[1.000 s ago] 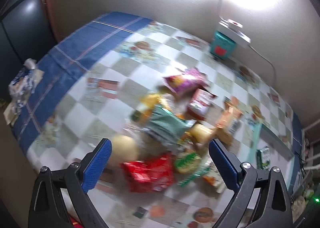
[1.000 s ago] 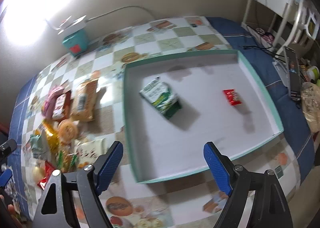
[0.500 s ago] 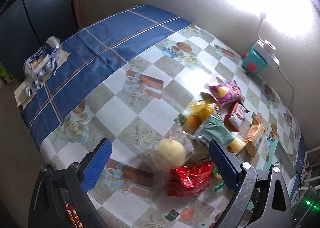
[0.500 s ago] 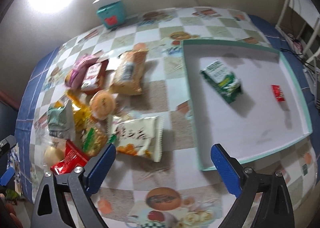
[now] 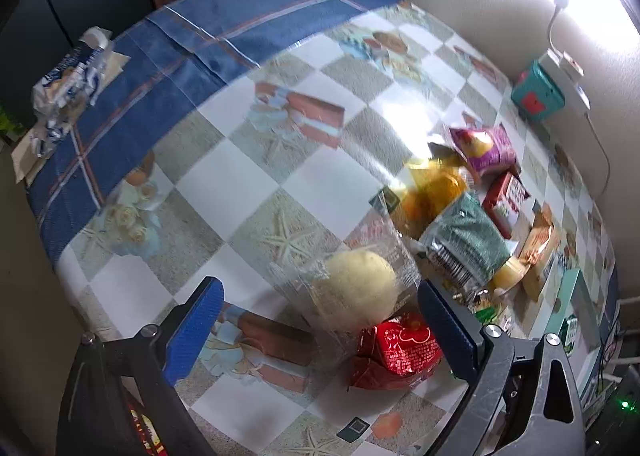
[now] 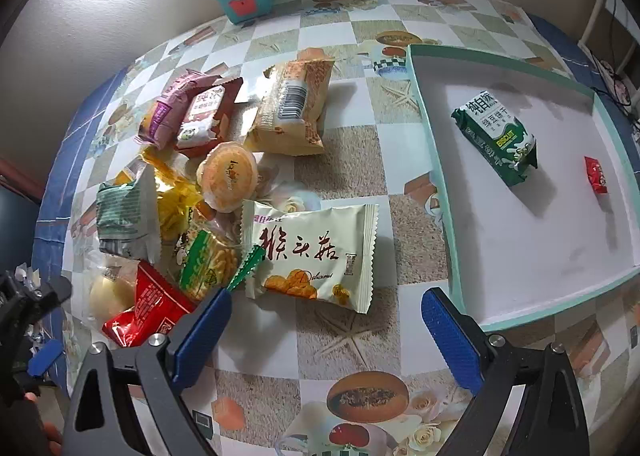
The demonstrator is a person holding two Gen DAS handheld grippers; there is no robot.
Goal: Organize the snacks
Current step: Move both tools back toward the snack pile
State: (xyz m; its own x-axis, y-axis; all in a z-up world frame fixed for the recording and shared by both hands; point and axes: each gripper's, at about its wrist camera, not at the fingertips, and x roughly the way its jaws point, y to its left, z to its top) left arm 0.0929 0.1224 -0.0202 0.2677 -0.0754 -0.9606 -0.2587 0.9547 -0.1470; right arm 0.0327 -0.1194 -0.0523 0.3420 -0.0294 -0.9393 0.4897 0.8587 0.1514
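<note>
Snacks (image 6: 224, 192) lie heaped in bright crinkled wrappers; left tool (image 5: 320, 320) and right tool (image 6: 326, 314) gape wide, empty

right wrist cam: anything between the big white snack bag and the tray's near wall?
No. Between the white snack bag and the tray there is only bare checkered tablecloth, seen in the right wrist view.

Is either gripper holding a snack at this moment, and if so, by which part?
Nothing is held. The left gripper and right gripper both stand open above the snacks, with no packet touching their pads.
</note>
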